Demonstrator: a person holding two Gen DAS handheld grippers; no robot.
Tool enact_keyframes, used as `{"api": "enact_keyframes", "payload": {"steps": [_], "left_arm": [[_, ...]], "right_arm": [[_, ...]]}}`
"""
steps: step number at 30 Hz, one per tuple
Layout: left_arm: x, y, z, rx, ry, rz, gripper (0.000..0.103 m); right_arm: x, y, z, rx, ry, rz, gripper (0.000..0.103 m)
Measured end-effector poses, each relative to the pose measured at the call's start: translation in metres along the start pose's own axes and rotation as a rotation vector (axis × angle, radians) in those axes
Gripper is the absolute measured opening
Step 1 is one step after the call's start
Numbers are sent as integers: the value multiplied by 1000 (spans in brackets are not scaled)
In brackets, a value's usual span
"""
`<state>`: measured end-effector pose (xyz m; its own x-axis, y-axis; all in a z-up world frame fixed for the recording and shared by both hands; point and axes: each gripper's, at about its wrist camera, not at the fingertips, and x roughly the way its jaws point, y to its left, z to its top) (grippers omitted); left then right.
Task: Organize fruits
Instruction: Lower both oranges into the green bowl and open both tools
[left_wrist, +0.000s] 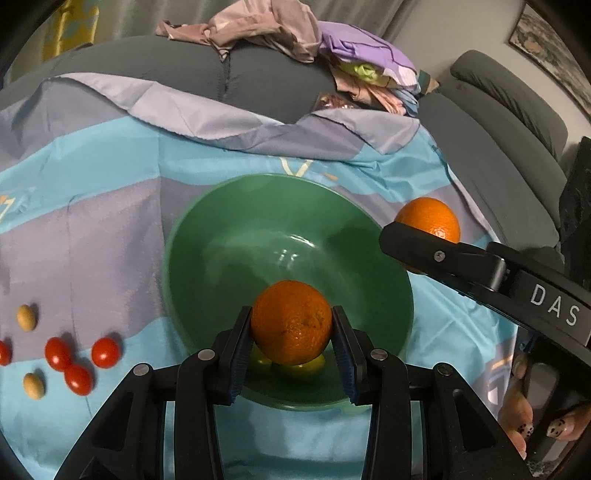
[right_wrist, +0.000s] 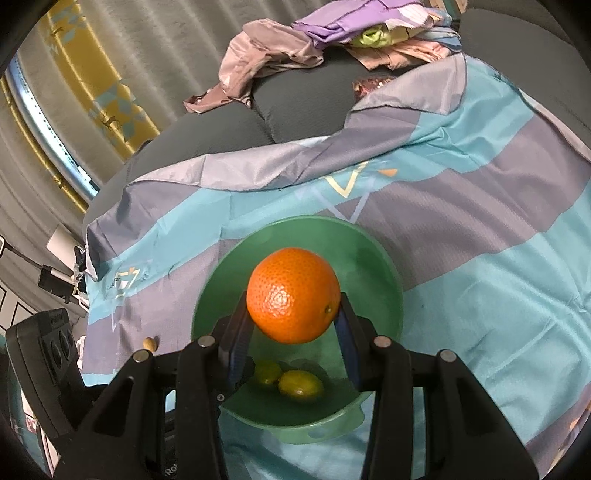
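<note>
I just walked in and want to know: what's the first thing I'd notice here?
Two bright oranges, each pinched between black jaws above a green bowl: the left gripper holds one orange, the right gripper the other. Two small yellow-green fruits already lie in the bowl. On the blue striped cloth to the bowl's left sit red tomatoes.

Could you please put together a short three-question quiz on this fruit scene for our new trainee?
1. True or false: both grippers grip an orange.
2. What already lies in the green bowl? A) yellow-green fruits B) red tomatoes C) nothing
3. What colour is the cloth under the bowl?

Key:
1. True: left gripper on one orange, right gripper on another orange.
2. A, the yellow-green fruits.
3. The cloth is blue and purple.
</note>
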<state>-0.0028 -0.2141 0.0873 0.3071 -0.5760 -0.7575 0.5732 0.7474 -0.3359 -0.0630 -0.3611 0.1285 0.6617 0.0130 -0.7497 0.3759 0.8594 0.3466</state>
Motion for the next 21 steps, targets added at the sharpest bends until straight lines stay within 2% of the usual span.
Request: {"api": "enact_keyframes", "payload": {"steps": [11, 14, 16, 18, 21], "left_arm": [[14, -5, -2, 9, 33, 10, 41], [12, -2, -1, -10, 23, 3, 41], [3, 0, 0, -14, 4, -13, 41], [-9, 4, 0, -15, -17, -27, 41], [-34, 18, -1, -31, -63, -11, 42]], "right_arm": [[13, 0, -2, -4, 49, -31, 45], [12, 1, -2, -3, 43, -49, 49], [7, 4, -1, -14, 24, -44, 61], [0, 9, -1, -30, -3, -32, 67], [-6, 20, -1, -53, -31, -15, 69]]}}
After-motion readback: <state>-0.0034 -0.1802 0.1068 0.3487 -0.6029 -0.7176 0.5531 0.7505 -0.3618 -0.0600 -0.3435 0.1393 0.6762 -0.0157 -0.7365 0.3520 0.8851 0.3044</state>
